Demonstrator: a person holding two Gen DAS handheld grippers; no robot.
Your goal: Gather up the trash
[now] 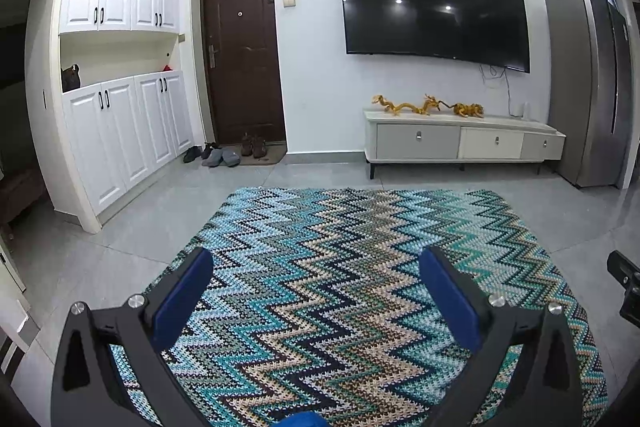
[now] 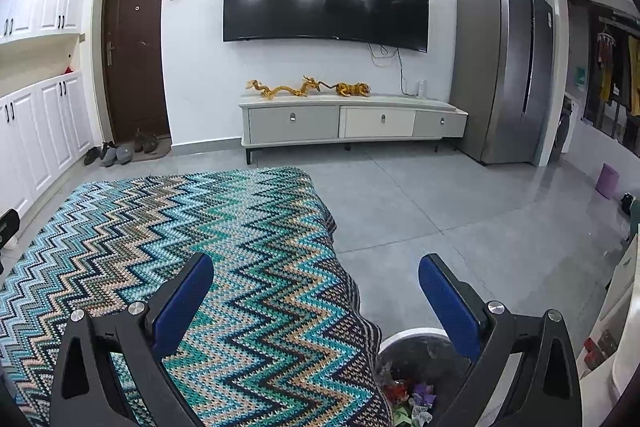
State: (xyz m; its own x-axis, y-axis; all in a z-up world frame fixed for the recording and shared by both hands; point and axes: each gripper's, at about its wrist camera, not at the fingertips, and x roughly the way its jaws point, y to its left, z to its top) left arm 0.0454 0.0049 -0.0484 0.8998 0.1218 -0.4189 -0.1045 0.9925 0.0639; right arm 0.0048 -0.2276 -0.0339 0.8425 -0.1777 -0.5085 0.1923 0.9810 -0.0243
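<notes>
Both held above the zigzag-covered desk (image 1: 340, 267), fingers wide and empty: left gripper (image 1: 316, 291), right gripper (image 2: 316, 295). Trash bin (image 2: 404, 359), lined and partly filled, just beside desk's right edge, probably for easy dropping.

Both views sit low behind their own fingers, looking forward and slightly down over a zigzag-patterned cloth (image 1: 340, 287) toward the far wall. The left wrist view faces the cloth's middle, with white cabinets (image 1: 120, 75) near on its left. The right wrist view stands further right, over the cloth's right edge, with a trash bin (image 2: 416, 367) close below. Both share the television (image 1: 432, 3), the low drawer unit (image 1: 460, 141), the brown door (image 1: 240, 55) and the refrigerator (image 1: 588, 87).
</notes>
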